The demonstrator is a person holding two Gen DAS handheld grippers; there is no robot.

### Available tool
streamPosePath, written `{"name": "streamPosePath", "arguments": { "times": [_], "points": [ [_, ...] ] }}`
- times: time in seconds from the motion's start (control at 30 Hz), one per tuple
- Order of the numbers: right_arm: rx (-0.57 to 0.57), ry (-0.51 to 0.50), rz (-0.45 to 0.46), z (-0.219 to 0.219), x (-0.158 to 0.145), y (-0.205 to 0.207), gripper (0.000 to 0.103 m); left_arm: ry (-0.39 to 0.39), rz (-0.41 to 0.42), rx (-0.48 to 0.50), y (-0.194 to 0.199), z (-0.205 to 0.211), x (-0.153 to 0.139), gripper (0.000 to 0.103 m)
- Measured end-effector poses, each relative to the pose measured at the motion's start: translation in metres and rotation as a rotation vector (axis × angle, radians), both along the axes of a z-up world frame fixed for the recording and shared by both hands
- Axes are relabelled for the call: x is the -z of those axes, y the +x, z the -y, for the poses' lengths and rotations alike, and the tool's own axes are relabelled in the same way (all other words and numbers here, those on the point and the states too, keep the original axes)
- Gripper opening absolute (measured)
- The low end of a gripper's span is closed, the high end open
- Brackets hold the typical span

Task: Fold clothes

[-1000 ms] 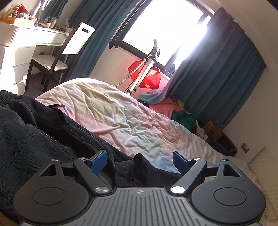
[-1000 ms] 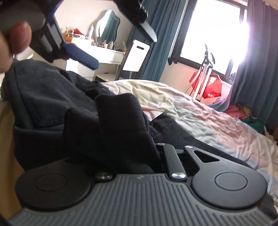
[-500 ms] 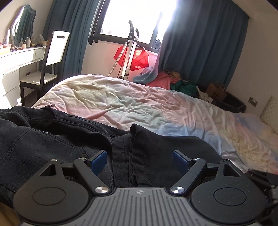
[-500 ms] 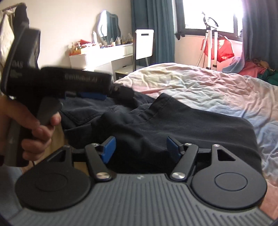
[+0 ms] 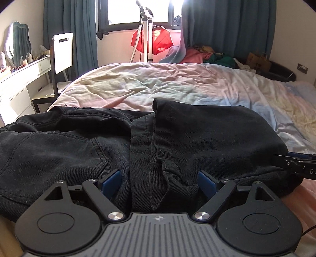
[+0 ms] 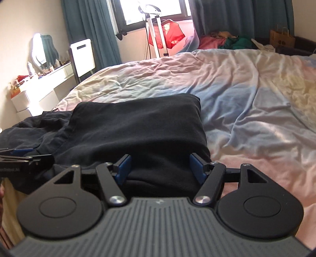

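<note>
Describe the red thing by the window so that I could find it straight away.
Start at the bright window between the teal curtains, beyond the far edge of the bed. A white stand rises in front of it, and the red garment hangs behind that stand. It hangs upright, unlike the pink and green clothes heaped to its right.

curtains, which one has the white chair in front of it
The left curtain, beside the mirror; the white chair stands before it. The right curtain has piled clothes below.

Black jeans (image 5: 177,138), legs doubled over the seat, on the rumpled bed (image 5: 177,83).
</note>
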State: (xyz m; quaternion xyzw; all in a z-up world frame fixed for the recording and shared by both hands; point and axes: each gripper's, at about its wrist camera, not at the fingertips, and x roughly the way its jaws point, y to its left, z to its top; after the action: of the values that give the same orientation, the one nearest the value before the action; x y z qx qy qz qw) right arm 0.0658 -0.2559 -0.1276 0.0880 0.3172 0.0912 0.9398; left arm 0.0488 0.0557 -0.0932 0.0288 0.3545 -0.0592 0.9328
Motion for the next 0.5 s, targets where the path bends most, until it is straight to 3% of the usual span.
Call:
{"name": "streamPosePath", "arguments": {
  "times": [0.1,0.2,0.37,0.5],
  "points": [
    [-0.001,-0.009,0.003,-0.001,0.003,0.000,0.069,0.013,-0.001,0.003,-0.001,0.000,0.001,0.087],
    [-0.001,0.004,0.002,0.001,0.002,-0.002,0.069,-0.025,-0.003,0.003,0.000,-0.009,-0.005,0.088],
    [0.000,-0.004,0.002,0.001,0.001,-0.003,0.069,-0.261,0.051,-0.184,-0.019,-0.068,-0.037,0.088],
    [0.003,-0.004,-0.008,0.001,0.000,-0.002,0.069,-0.459,0.034,-0.366,-0.044,-0.134,-0.059,0.091]
  ]
}}
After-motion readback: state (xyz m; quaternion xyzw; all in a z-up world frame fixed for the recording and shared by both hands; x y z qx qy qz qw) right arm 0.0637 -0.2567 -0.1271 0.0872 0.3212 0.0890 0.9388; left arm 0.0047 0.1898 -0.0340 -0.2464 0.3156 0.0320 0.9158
